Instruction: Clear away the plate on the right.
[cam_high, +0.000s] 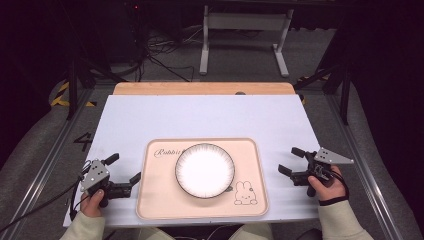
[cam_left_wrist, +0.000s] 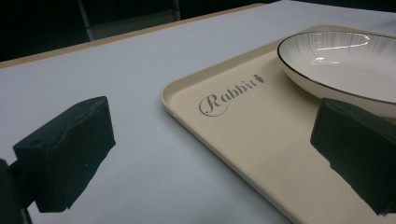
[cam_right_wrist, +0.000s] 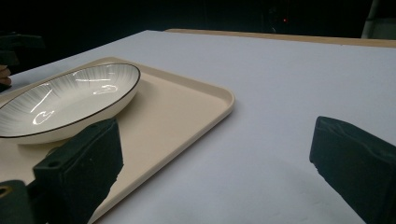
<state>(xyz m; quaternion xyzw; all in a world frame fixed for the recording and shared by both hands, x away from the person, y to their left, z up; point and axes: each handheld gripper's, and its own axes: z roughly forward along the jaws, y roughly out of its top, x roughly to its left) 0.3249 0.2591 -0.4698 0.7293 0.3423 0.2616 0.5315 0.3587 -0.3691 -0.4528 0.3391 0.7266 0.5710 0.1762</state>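
A white plate (cam_high: 204, 169) with a thin dark rim and fine radial lines sits in the middle of a beige tray (cam_high: 160, 200) printed with "Rabbit" and a small rabbit drawing. My left gripper (cam_high: 123, 168) rests open on the white table, just left of the tray's left edge. My right gripper (cam_high: 290, 160) rests open to the right of the tray. In the left gripper view the plate (cam_left_wrist: 345, 60) lies ahead to the right, over the tray (cam_left_wrist: 243, 135). The right gripper view shows the plate (cam_right_wrist: 65, 100) on the tray (cam_right_wrist: 187, 102) at left. Both grippers (cam_left_wrist: 210, 154) (cam_right_wrist: 215, 163) hold nothing.
The white table surface (cam_high: 200, 117) has a wooden strip (cam_high: 200, 88) along its far edge. Beyond it stand a metal frame (cam_high: 245, 35) and cables on the floor. Rails run along both sides of the table.
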